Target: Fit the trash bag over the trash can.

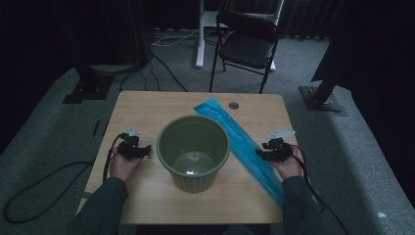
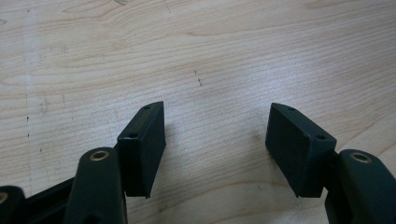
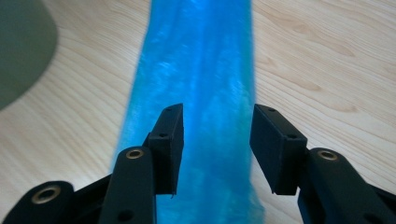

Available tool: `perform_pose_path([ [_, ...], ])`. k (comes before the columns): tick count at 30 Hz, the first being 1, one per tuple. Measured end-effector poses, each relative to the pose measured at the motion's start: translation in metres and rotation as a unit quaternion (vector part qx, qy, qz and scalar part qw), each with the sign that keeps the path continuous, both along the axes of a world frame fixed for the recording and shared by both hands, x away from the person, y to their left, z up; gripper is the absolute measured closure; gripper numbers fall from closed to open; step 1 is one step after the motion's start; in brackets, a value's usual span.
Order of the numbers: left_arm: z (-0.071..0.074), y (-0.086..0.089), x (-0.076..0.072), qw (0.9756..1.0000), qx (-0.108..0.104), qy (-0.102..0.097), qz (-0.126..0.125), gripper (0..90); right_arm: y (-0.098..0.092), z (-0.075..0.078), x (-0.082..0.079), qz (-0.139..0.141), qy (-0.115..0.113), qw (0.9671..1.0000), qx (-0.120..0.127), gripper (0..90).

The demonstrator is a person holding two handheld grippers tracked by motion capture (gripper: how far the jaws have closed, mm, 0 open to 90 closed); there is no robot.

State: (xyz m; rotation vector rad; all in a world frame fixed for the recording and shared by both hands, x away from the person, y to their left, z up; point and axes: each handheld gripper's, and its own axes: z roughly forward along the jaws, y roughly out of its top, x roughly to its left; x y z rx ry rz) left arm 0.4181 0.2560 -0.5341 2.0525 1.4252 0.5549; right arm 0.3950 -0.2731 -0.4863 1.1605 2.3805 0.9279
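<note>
An olive green bucket (image 1: 193, 152) stands upright in the middle of the wooden table (image 1: 142, 110), and its rim also shows as bucket (image 3: 18, 51) in the right gripper view. A long, flat blue plastic strip (image 1: 240, 142) lies diagonally on the table to its right. My right gripper (image 1: 269, 151) hovers over that strip (image 3: 201, 70), and the gripper (image 3: 217, 140) is open, its pads apart and touching nothing. Left of the bucket, my left gripper (image 1: 134, 149) rests low. In its own view the left gripper (image 2: 217, 140) is open over bare wood.
A black folding chair (image 1: 247, 41) stands on the carpet beyond the table's far edge. A small round hole (image 1: 233, 105) sits in the tabletop near the strip's far end. Dark stand bases (image 1: 320, 98) and cables (image 1: 161, 73) lie on the floor around the table.
</note>
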Motion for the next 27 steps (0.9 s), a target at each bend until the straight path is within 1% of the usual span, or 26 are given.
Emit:
perform_pose_path([
  [3, 0.0, 0.0, 0.0, 1.0, 0.0, 0.0, 0.0, 37.7, 0.005, 0.003, -0.001, 0.006, -0.004, 1.0, 0.002, 52.8],
  [5, 0.0, 0.0, 0.0, 1.0, 0.0, 0.001, 0.0, 38.0, 0.009, 0.005, -0.001, 0.014, -0.004, 0.9999, 0.009, 52.8],
  [6, 0.0, 0.0, 0.0, 1.0, 0.0, 0.001, 0.0, 38.8, 0.014, 0.006, -0.001, 0.02, -0.002, 0.9997, 0.01, 53.4],
  [7, 0.001, 0.0, 0.0, 1.0, 0.001, 0.002, -0.002, 38.8, 0.014, 0.006, -0.001, 0.02, -0.002, 0.9997, 0.01, 53.4],
  [9, 0.001, 0.0, 0.0, 1.0, 0.001, 0.003, -0.004, 39.9, 0.023, 0.009, -0.001, 0.03, -0.004, 0.9995, 0.008, 54.1],
  [10, 0.001, 0.0, 0.0, 1.0, 0.001, 0.003, -0.005, 39.9, 0.023, 0.009, -0.001, 0.03, -0.004, 0.9995, 0.008, 54.1],
  [13, 0.001, 0.0, 0.0, 1.0, 0.001, 0.003, -0.006, 40.1, 0.031, 0.013, -0.001, 0.042, -0.007, 0.999, 0.011, 54.8],
  [14, 0.001, 0.0, 0.0, 1.0, 0.001, 0.003, -0.006, 40.1, 0.036, 0.015, 0.001, 0.048, -0.006, 0.9988, 0.007, 55.3],
  [15, 0.001, 0.0, 0.0, 1.0, 0.002, 0.004, -0.006, 40.1, 0.036, 0.015, 0.001, 0.048, -0.006, 0.9988, 0.007, 55.3],
  [16, 0.001, 0.0, 0.0, 1.0, 0.002, 0.004, -0.006, 40.4, 0.042, 0.016, 0.004, 0.053, -0.004, 0.9986, 0.006, 55.8],
  [17, 0.001, -0.001, 0.0, 1.0, 0.002, 0.004, -0.006, 40.4, 0.042, 0.016, 0.004, 0.053, -0.004, 0.9986, 0.006, 55.8],
  [19, 0.001, -0.001, 0.0, 1.0, 0.003, 0.005, -0.006, 40.4, 0.049, 0.016, 0.007, 0.056, -0.002, 0.9984, 0.004, 55.8],
  [20, 0.001, -0.001, 0.0, 1.0, 0.002, 0.004, -0.006, 40.4, 0.056, 0.015, 0.012, 0.058, 0.001, 0.9983, 0.001, 55.7],
  [21, 0.001, -0.001, 0.0, 1.0, 0.002, 0.005, -0.006, 40.4, 0.056, 0.015, 0.012, 0.058, 0.001, 0.9983, 0.001, 55.7],
  [22, 0.001, -0.001, 0.0, 1.0, 0.002, 0.004, -0.006, 40.4, 0.064, 0.012, 0.017, 0.06, 0.004, 0.9982, -0.005, 55.7],
  [24, 0.001, -0.001, 0.0, 1.0, 0.002, 0.004, -0.006, 40.4, 0.071, 0.008, 0.022, 0.059, 0.004, 0.9981, -0.015, 55.6],
  [27, 0.001, 0.0, 0.0, 1.0, 0.002, 0.004, -0.008, 40.4, 0.08, 0.004, 0.03, 0.055, 0.008, 0.9983, -0.019, 55.4],
])
